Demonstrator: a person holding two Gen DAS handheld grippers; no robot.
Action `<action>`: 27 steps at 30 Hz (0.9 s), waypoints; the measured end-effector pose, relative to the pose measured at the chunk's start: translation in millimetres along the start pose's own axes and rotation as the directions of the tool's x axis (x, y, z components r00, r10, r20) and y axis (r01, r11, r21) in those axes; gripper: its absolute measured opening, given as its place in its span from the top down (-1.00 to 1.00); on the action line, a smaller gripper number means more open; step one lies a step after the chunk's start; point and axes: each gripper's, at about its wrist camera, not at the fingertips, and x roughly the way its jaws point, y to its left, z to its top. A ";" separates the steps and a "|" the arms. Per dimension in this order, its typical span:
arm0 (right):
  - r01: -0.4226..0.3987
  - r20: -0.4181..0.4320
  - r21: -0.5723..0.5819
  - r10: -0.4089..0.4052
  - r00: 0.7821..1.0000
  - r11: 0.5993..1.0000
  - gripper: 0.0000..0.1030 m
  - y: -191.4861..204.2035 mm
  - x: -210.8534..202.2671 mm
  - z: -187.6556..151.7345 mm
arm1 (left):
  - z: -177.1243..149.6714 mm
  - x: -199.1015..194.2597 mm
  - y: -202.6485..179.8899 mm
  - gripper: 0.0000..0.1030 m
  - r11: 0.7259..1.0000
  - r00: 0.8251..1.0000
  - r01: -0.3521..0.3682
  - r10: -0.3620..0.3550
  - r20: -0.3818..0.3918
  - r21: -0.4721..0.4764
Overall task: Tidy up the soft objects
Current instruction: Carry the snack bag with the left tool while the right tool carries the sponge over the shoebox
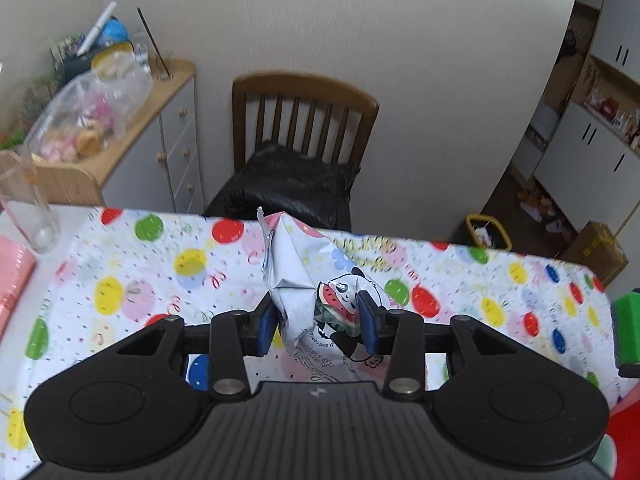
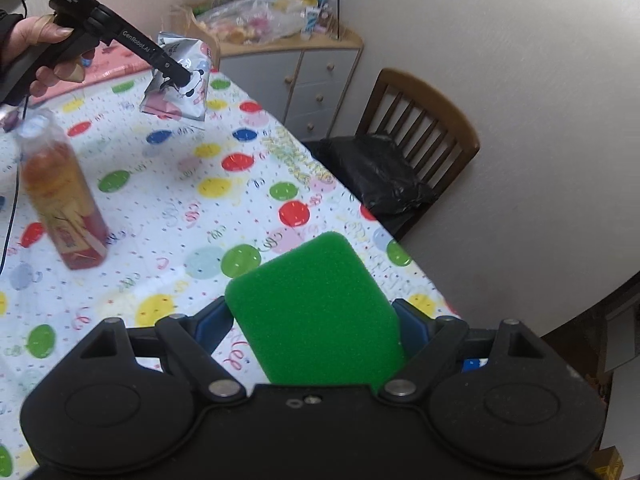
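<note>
1. Left wrist view: left gripper (image 1: 318, 322) pinches a crumpled tissue pack (image 1: 308, 280), lifted above the balloon tablecloth (image 1: 120, 280).
2. Right gripper (image 2: 316, 326) squeezes a green sponge (image 2: 316, 308) over the table's edge, near a bottle (image 2: 60, 196).

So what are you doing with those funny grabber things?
I'm tidying up soft things with two hand-held tongs. The left tongs are squeezing a crinkly white tissue pack with a cartoon panda on it, lifted above the balloon-patterned tablecloth. The right tongs are clamped on a green foam sponge, held over the table's near edge. A red-labelled plastic bottle stands on the table, untouched.
</note>
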 end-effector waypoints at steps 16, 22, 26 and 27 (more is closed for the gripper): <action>0.087 0.053 0.012 -0.088 0.995 0.996 -0.65 56.5 -135.5 -28.8 | -14.7 -139.2 -43.1 0.22 0.993 0.993 0.081 -0.088 0.084 0.084; 0.107 0.052 0.011 -0.107 0.993 0.994 -0.65 75.8 -168.8 -47.1 | -28.0 -180.6 -71.9 0.22 0.982 0.982 0.146 -0.158 0.100 0.123; 0.131 0.055 0.025 -0.132 0.990 0.991 -0.65 75.9 -186.1 -62.6 | -39.1 -200.4 -97.6 0.22 0.969 0.976 0.182 -0.199 0.092 0.168; 0.135 0.058 0.031 -0.136 0.989 0.990 -0.65 74.2 -191.0 -67.3 | -42.1 -204.1 -105.5 0.22 0.965 0.975 0.188 -0.206 0.086 0.183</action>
